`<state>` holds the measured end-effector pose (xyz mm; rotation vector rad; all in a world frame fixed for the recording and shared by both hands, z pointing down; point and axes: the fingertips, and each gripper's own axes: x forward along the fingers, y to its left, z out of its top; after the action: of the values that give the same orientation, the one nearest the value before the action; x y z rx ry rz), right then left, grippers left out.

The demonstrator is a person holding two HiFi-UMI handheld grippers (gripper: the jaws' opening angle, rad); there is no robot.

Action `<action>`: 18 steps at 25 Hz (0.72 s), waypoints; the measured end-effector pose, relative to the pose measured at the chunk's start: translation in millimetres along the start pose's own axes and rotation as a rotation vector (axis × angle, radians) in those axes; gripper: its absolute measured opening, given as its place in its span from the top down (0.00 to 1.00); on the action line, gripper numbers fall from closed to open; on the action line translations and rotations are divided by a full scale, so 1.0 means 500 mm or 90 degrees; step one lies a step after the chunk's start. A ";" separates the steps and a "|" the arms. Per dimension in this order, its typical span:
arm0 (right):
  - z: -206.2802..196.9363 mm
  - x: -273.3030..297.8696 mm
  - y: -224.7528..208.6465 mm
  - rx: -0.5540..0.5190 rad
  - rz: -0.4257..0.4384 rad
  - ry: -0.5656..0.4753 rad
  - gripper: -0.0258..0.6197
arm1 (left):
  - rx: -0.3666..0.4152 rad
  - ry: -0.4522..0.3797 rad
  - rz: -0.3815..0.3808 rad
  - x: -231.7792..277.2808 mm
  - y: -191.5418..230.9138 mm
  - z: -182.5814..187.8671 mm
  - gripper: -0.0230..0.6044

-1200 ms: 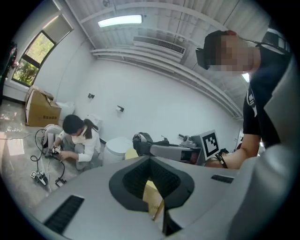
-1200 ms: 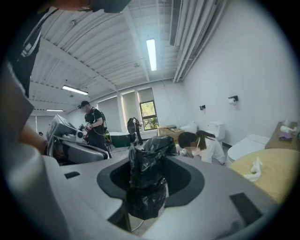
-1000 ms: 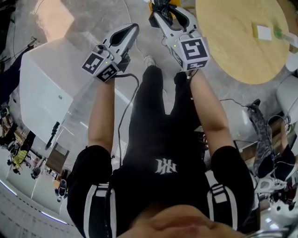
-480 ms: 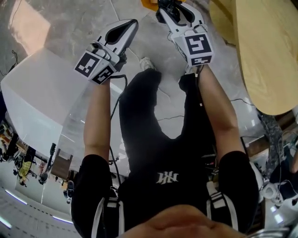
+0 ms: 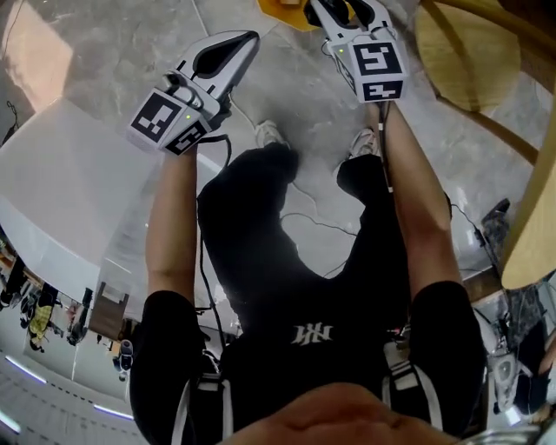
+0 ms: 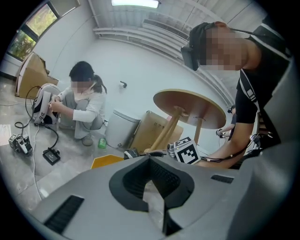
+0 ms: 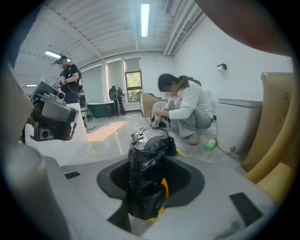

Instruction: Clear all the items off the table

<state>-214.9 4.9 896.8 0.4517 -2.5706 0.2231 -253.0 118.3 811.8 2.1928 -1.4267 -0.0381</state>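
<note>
My right gripper (image 7: 149,157) is shut on a crumpled black plastic bag (image 7: 146,187) that bulges up past its jaws. Yellow shows just under the bag. In the head view the right gripper (image 5: 345,9) is at the top edge, beside a yellow container (image 5: 282,12) on the floor. My left gripper (image 5: 236,50) is held out at the left. In its own view the left gripper (image 6: 151,161) is shut with a scrap of clear plastic (image 6: 153,202) pinched low between the jaws. The round wooden table (image 6: 190,106) stands behind the right gripper's marker cube (image 6: 186,151).
The table's edge (image 5: 534,217) is at the far right. A large white surface (image 5: 61,191) lies at my left. A crouching person (image 7: 187,110) works on the floor near a white bin (image 6: 122,133), cardboard (image 6: 157,133), a green bottle (image 7: 211,144) and cables (image 6: 28,140).
The view has swung away from the table, which slid to the right edge. Both grippers moved up in the frame and the yellow container came into sight. Both grips are unchanged.
</note>
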 end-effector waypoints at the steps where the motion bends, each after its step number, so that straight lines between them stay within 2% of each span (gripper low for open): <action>1: -0.003 0.003 -0.014 0.000 -0.005 -0.001 0.70 | 0.005 -0.001 -0.002 0.011 0.002 -0.001 0.94; 6: -0.028 -0.011 -0.020 -0.006 -0.018 0.010 0.70 | 0.016 -0.003 -0.008 0.020 -0.024 -0.022 0.94; 8: -0.027 -0.007 -0.004 -0.007 -0.014 0.020 0.66 | 0.019 -0.005 -0.008 0.004 -0.024 -0.014 0.94; 10: -0.006 -0.005 0.009 -0.005 -0.012 0.022 0.49 | 0.031 -0.008 -0.006 -0.016 -0.031 0.020 0.94; 11: 0.006 -0.004 0.009 -0.005 -0.011 0.020 0.45 | 0.038 -0.008 -0.004 -0.021 -0.035 0.036 0.94; 15: 0.012 0.026 -0.003 0.003 0.004 0.025 0.45 | 0.030 0.005 0.010 -0.013 -0.010 0.050 0.94; 16: 0.016 0.028 -0.001 0.008 0.009 0.028 0.48 | 0.021 0.009 0.014 -0.016 -0.004 0.052 0.94; 18: 0.048 0.004 0.023 0.015 0.016 0.019 0.66 | 0.010 0.013 0.019 -0.038 -0.015 0.073 0.94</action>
<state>-231.8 9.3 876.8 0.4224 -2.5487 0.2676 -266.0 122.2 772.4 2.1783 -1.4522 0.0056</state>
